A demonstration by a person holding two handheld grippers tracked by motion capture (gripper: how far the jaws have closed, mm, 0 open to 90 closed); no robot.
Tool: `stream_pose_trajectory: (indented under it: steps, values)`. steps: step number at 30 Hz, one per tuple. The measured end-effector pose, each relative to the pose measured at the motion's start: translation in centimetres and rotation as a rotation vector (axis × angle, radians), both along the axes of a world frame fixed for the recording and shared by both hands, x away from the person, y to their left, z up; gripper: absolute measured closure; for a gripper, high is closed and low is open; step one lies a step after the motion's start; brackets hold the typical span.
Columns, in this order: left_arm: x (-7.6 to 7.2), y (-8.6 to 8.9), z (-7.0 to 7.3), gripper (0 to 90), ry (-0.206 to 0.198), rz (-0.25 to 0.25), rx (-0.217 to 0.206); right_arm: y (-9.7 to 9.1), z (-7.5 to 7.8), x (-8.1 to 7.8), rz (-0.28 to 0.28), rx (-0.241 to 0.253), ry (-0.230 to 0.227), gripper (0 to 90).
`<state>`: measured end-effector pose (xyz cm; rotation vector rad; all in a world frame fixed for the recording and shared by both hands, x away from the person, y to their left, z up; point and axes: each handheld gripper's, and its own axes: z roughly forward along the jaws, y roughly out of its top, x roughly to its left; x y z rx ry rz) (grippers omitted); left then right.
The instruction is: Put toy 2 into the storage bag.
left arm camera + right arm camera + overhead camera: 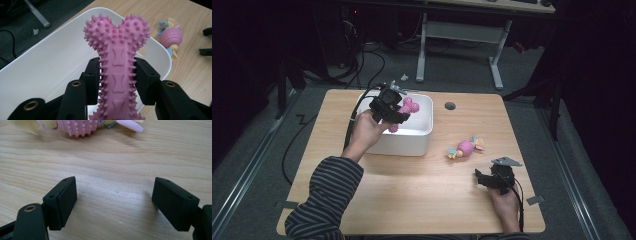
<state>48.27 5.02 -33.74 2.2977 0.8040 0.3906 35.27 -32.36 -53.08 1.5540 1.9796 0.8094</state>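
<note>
While left gripper (117, 82) hangs over white bin (422, 142) near table's (412, 195) far left edge, jaws clamped on shaft of pink spiky bone toy (117, 47), knobby end sticking out above bin's inside. Right gripper (113, 202) sits low over bare wood near front right corner, jaws wide apart, nothing between. Pink ball toy (465, 148) with pastel frills lies on table right of bin, just ahead of right gripper.

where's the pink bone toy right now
The bone toy is clamped in the left gripper, held over the white bin at the table's back left in the high view.
</note>
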Motion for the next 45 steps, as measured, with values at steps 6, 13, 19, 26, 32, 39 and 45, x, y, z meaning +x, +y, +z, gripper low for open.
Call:
stream_pose_trajectory:
  steps: [6,13,19,26,32,39,45]
  values:
    - [0.6,-0.4,-0.7,58.8,0.002,-0.001,0.020,0.0,0.0,0.0,0.002,-0.002,-0.002,20.3]
    - [1.2,-0.7,-1.5,58.8,0.001,-0.008,0.034,0.0,0.0,0.0,0.001,-0.001,-0.002,20.3]
    - [1.5,-1.0,-2.0,58.8,0.011,-0.006,0.045,0.0,0.0,0.0,0.002,-0.002,-0.001,20.3]
    - [1.9,-1.0,-2.5,58.8,0.018,0.007,0.048,0.0,0.0,0.0,0.001,-0.001,-0.002,20.3]
    - [2.1,-0.9,-3.2,58.8,0.029,0.017,0.056,0.0,0.0,0.0,0.001,-0.001,-0.002,20.3]
    - [2.2,-0.9,-3.7,58.8,0.040,0.026,0.060,0.0,0.0,0.0,0.001,-0.001,-0.002,20.3]
    - [2.4,-1.1,-4.0,58.7,0.047,0.029,0.073,0.0,0.0,0.0,0.002,-0.002,-0.002,20.3]
